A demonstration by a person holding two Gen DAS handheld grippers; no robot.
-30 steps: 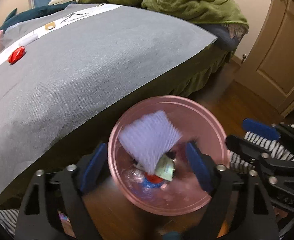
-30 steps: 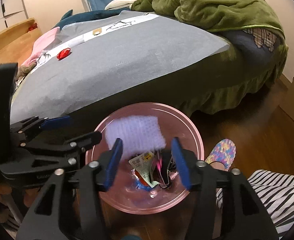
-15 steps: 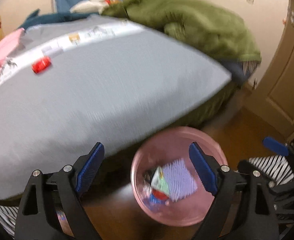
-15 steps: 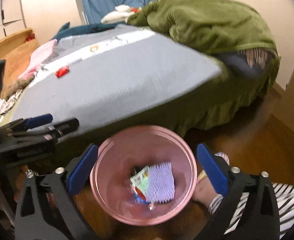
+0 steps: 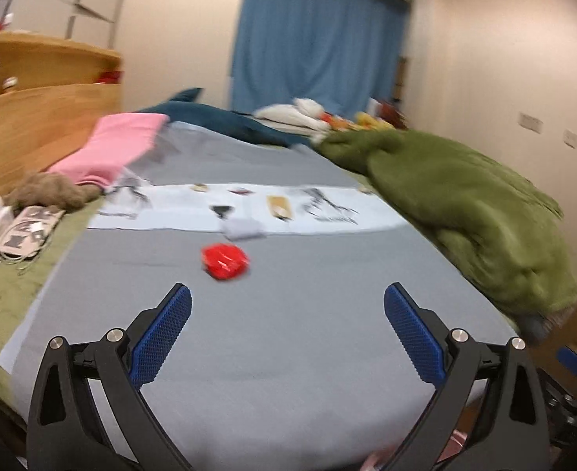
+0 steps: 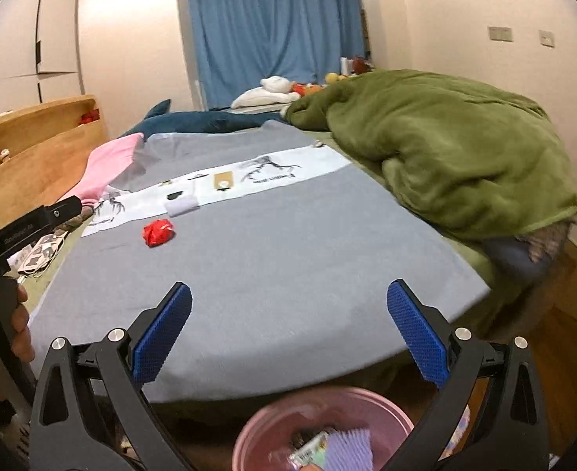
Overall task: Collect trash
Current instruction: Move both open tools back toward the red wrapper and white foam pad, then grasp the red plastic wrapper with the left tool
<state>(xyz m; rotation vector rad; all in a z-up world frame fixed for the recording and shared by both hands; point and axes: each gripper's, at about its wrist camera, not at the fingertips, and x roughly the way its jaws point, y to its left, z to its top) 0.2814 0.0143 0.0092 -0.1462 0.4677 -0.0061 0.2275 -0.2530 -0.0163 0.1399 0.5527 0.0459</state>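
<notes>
Left tongs [image 5: 286, 329] opening, nothing between; right tongs [image 6: 288, 329] spread wide, empty. Red wrapper [image 5: 224, 261] lies on bed [image 5: 288, 353], ahead, slightly left; left tongs appear nearer. Bin [image 6: 280, 424] below.

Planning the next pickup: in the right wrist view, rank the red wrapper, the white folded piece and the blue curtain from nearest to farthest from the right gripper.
1. red wrapper, left on the grey cover.
2. white folded piece, just beyond it on the pale strip.
3. blue curtain, far wall.
</notes>
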